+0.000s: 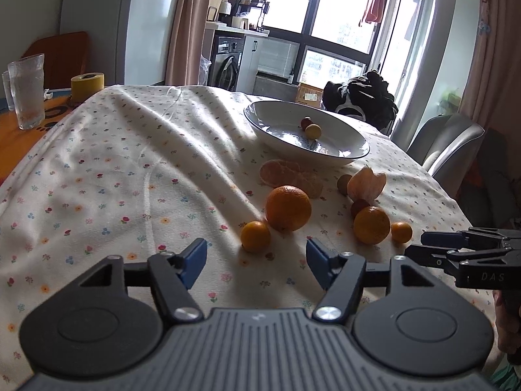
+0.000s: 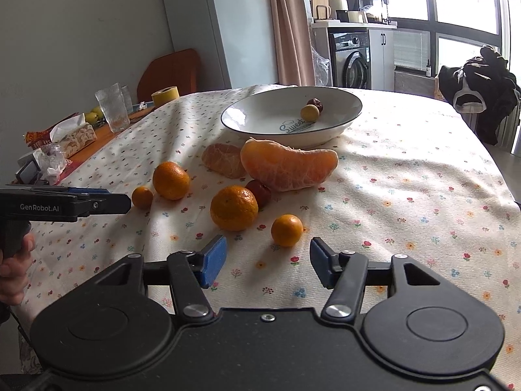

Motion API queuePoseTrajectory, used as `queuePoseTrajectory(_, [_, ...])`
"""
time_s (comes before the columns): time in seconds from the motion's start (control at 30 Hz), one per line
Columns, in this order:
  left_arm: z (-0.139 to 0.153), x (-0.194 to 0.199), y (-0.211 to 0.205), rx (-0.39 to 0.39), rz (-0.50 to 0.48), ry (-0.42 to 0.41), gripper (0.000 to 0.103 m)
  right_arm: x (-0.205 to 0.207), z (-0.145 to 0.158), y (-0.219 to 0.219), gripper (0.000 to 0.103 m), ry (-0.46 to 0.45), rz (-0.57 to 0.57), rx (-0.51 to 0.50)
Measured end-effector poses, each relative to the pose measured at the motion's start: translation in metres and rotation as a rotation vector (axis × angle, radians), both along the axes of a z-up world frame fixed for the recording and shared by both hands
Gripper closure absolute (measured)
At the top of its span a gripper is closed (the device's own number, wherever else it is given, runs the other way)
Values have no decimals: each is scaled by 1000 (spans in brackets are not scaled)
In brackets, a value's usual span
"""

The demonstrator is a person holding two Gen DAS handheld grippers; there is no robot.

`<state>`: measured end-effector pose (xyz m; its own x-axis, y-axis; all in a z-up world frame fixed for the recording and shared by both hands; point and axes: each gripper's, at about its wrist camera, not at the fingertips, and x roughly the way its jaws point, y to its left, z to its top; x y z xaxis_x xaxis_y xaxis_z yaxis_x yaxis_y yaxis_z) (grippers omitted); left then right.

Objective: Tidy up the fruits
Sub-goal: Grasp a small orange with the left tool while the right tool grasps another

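Four glossy orange citrus fruits (image 2: pixel 233 208) on floral tablecloth (image 2: pixel 407 195)

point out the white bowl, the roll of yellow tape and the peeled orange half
white bowl (image 2: pixel 242 115): right wrist view, bare inner wall on its left.
yellow tape (image 1: pixel 87 85): left wrist view, side of the roll.
peeled orange half (image 2: pixel 288 166): right wrist view, middle of its flesh.

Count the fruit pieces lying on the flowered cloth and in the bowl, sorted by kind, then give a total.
Whole oranges: 4
Peeled orange pieces: 2
Dark red small fruits: 2, one on the cloth, one in the bowl at
Pale small round fruits: 2, one on the cloth, one in the bowl
Total: 10
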<state>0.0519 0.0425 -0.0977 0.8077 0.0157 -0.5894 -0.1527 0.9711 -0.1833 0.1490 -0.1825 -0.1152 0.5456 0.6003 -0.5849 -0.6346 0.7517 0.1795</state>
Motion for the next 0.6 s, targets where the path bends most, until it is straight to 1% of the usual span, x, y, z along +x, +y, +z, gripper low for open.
queuePoseTrajectory(0.07, [-3,6,1,-2,4,6,45,5,-2,1,54,4,-8,2])
queuePoseTrajectory(0.13, [-5,13,1,12,12,18,49,9,-4,2,57,15,-16,5])
queuePoseTrajectory(0.33, [-11,24,2,7,28,27,59,15,-7,7,59,11,-11,-4])
queuePoseTrajectory(0.4, [-13,26,1,9,37,30,66,16,-7,8,61,6,-10,-8])
queuePoseTrajectory(0.43, [-14,26,1,13,42,25,72,17,-7,8,63,5,-10,-9])
queuePoseTrajectory(0.47, [-14,26,1,14,44,24,77,18,-7,8,68,4,-8,-9])
queuePoseTrajectory(0.53, [-15,27,1,14,44,18,80,20,-7,7,73,7,-2,1])
queuePoseTrajectory(0.6, [-14,27,0,2,56,15,80,22,-8,5,77,11,-1,14])
